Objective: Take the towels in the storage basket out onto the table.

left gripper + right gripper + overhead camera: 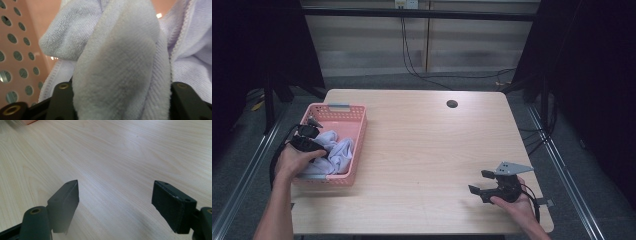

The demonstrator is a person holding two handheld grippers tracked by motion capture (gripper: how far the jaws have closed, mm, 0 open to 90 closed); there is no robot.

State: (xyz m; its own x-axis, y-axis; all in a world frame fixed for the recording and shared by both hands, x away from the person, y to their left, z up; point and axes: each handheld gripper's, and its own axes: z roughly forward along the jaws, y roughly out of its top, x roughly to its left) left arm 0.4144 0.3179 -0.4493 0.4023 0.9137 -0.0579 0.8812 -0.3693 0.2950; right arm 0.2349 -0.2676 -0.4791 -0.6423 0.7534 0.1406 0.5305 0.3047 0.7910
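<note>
A pale lavender towel (338, 149) lies bunched in a pink perforated basket (360, 131) at the table's left side. My left gripper (318, 149) reaches into the basket from its left rim. In the left gripper view a thick fold of the towel (117, 65) fills the gap between the two black jaws and touches both; the left gripper (122, 100) is shut on it, with its pads hidden by the cloth. The basket wall (17, 50) stands to the left. My right gripper (480, 181) rests open at the table's near right, with bare wood between its fingertips (115, 192).
The light wooden table (427, 145) has a round cable hole (452, 104) at its far side. Dark curtains flank the table, and cables (412, 65) trail over the floor behind it. A metal rail (562, 165) runs along the right side.
</note>
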